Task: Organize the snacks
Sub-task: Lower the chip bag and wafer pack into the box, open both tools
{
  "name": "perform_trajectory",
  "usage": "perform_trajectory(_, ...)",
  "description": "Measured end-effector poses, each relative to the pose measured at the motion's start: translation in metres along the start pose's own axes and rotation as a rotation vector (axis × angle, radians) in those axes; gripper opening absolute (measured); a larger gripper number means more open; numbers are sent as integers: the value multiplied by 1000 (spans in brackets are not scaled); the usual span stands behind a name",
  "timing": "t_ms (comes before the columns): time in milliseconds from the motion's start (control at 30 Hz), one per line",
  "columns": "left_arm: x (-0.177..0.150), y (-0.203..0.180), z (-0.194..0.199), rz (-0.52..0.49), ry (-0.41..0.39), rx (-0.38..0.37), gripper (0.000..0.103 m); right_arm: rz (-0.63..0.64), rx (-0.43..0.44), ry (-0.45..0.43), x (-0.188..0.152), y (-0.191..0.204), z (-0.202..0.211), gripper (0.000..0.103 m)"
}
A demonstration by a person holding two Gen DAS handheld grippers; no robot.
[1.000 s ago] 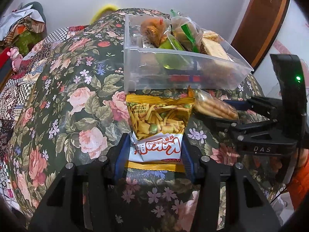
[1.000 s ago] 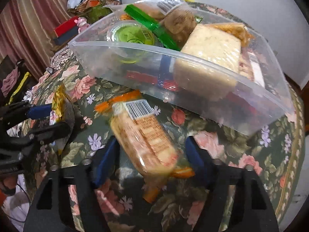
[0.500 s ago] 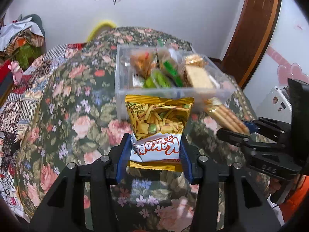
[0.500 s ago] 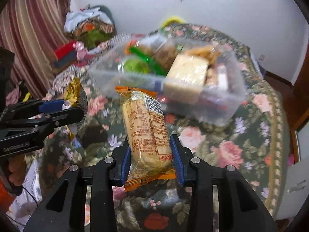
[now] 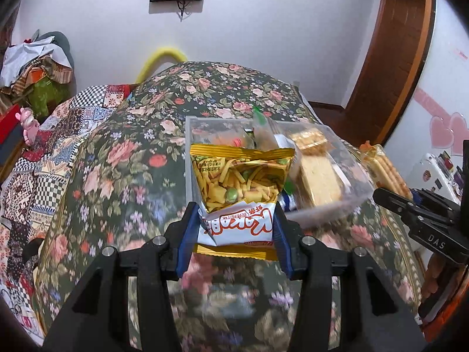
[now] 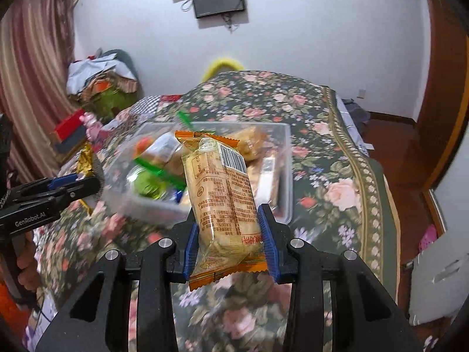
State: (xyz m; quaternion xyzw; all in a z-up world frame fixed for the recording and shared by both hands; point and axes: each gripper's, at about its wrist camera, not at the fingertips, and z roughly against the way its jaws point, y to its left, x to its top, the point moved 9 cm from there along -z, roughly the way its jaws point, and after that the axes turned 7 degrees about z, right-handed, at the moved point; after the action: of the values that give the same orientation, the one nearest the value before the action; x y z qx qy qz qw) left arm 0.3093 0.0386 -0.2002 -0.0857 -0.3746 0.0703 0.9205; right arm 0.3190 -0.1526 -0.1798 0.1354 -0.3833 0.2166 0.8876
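Note:
My left gripper (image 5: 236,230) is shut on a yellow and white bag of snack sticks (image 5: 240,187) and holds it up in the air before the clear plastic bin (image 5: 348,173). My right gripper (image 6: 230,242) is shut on an orange-edged clear pack of biscuits (image 6: 222,193), also lifted above the bed. The bin (image 6: 285,158) sits on the floral bedspread and holds several snacks. The right gripper shows at the right of the left wrist view (image 5: 401,199) with its biscuit pack (image 5: 384,167). The left gripper shows at the left of the right wrist view (image 6: 79,183).
The floral bedspread (image 5: 123,161) covers the bed. A patchwork quilt (image 5: 35,170) lies to the left. A pile of clothes (image 6: 99,79) sits by the wall. A wooden door (image 5: 392,58) stands at the right. A white appliance (image 6: 436,278) is beside the bed.
Both grippers closed on their packs and lifted them off the bedspread. Both have risen and pulled back, so the bin now appears lower and farther away.

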Motion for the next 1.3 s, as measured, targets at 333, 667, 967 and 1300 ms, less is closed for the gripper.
perform_trajectory(333, 15, 0, -36, -16, 26, 24, 48, -4, -67, 37, 12, -13, -32, 35)
perform_trajectory(667, 10, -4, -38, -13, 41, -5, 67, -52, -54, 55, 5, -18, -32, 51)
perform_trajectory(967, 12, -4, -13, -11, 3, 6, 71, -32, -56, 6, 12, -14, -2, 66)
perform_trajectory(1300, 36, -26, 81, -37, -199, -15, 71, -17, -39, -130, 40, 1, 64, 66)
